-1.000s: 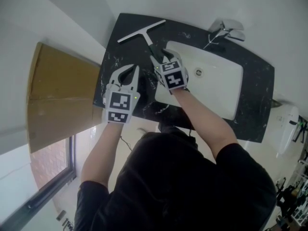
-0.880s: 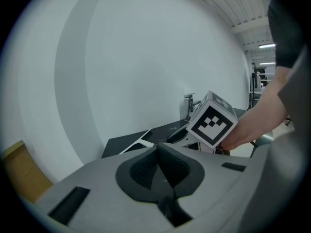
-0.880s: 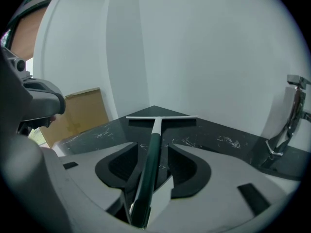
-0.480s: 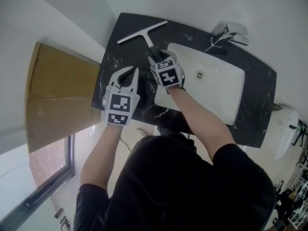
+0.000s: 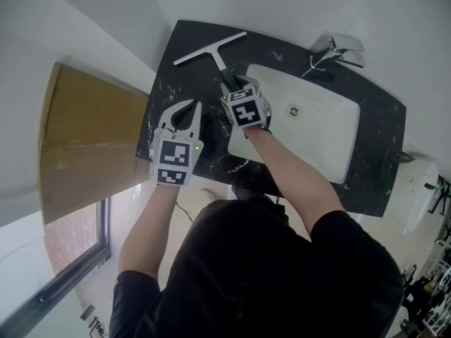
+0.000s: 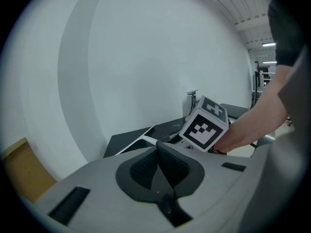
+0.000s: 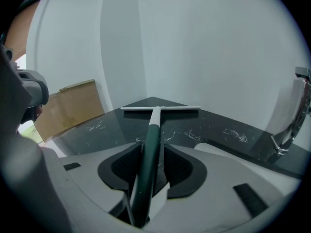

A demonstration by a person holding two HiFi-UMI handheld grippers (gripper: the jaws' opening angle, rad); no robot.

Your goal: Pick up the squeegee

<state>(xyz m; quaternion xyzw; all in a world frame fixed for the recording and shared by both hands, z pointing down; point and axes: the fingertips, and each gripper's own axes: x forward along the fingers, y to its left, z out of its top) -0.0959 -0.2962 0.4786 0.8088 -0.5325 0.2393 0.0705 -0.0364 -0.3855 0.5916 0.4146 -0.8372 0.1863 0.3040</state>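
The squeegee [image 5: 210, 48] lies on the black marble counter [image 5: 176, 76] at its far left, white blade toward the wall, dark green handle [image 7: 151, 135] pointing back at me. My right gripper [image 5: 232, 84] is down over that handle. The handle runs between the two pads, the jaws are closing round it, and a thin gap still shows at the right pad [image 7: 177, 166]. The squeegee rests on the counter. My left gripper [image 5: 194, 108] hovers over the counter's near left part, shut with nothing in it. Its pads meet [image 6: 156, 152]. Beyond them the blade [image 6: 138, 143] shows.
A white basin [image 5: 310, 129] is sunk in the counter to the right of the right gripper, with a chrome tap [image 5: 337, 46] behind it. A brown cardboard box [image 5: 91, 136] stands left of the counter. White walls close in at the back and left.
The right gripper has come down a little over the squeegee handle and edged toward the blade. The left gripper has stayed where it was.
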